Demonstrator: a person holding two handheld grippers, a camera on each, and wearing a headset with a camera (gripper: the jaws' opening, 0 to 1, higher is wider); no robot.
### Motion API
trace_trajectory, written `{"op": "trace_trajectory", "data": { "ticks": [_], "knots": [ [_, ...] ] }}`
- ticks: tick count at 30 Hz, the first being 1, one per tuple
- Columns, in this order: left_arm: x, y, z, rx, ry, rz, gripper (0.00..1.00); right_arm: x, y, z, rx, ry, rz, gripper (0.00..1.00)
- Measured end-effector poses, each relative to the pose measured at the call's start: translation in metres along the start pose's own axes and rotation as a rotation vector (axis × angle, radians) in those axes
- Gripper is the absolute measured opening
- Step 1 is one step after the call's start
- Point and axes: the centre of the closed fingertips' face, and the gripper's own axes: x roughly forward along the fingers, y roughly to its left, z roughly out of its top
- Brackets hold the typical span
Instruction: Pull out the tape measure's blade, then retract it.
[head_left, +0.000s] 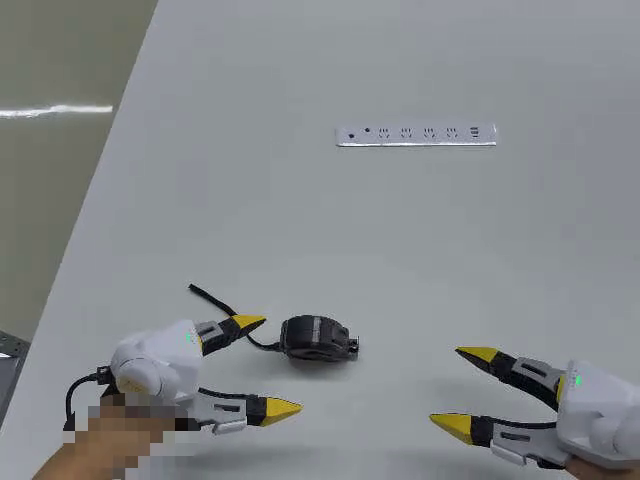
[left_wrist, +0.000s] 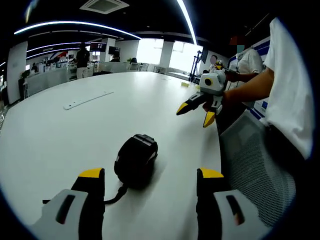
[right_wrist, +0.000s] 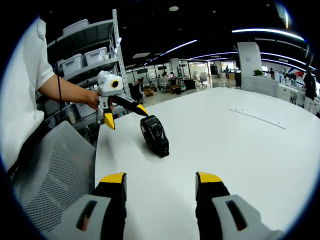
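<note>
"Head view: where's the tape measure (head_left: 318, 338)?"
"On the white surface (head_left: 300, 200), just ahead of the left gripper (head_left: 280, 363), whose jaws are wide. The right gripper (head_left: 447, 385) is well apart and just as wide. There's bare room up to the power strip (head_left: 416, 135)."
"Left gripper view?"
"It lies untouched between the spread jaws, and the surface's edge runs close on the right."
"Right gripper view?"
"Open surface separates its jaws from it."

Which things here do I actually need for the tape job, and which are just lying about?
For the job: tape measure, left gripper, right gripper.
Lying about: power strip, farther back on the table.
</note>
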Motion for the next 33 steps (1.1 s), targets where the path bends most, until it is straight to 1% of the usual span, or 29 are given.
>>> {"op": "trace_trajectory", "data": {
  "ticks": [2, 6, 11, 15, 24, 28, 33],
  "knots": [
    [0.001, -0.001, 0.000, 0.002, -0.002, -0.009, 0.73, 0.001, -0.001, 0.000, -0.005, 0.003, 0.003, 0.55],
    [0.006, 0.000, -0.001, 0.016, 0.011, -0.013, 0.73, 0.005, -0.003, 0.001, -0.010, 0.004, 0.013, 0.55],
    [0.010, 0.003, -0.007, 0.039, 0.035, -0.019, 0.72, 0.009, -0.004, 0.001, -0.015, 0.008, 0.026, 0.55],
    [0.014, 0.006, -0.010, 0.048, 0.049, -0.019, 0.71, 0.014, -0.001, 0.001, -0.021, 0.013, 0.040, 0.55],
    [0.020, 0.007, -0.019, 0.074, 0.090, -0.040, 0.70, 0.023, 0.003, -0.001, -0.035, 0.032, 0.065, 0.55],
    [0.020, 0.011, -0.017, 0.086, 0.089, -0.033, 0.69, 0.027, 0.003, -0.002, -0.042, 0.039, 0.072, 0.54],
    [0.024, 0.014, -0.019, 0.096, 0.101, -0.036, 0.68, 0.032, 0.003, -0.002, -0.041, 0.039, 0.080, 0.54]
  ]
}}
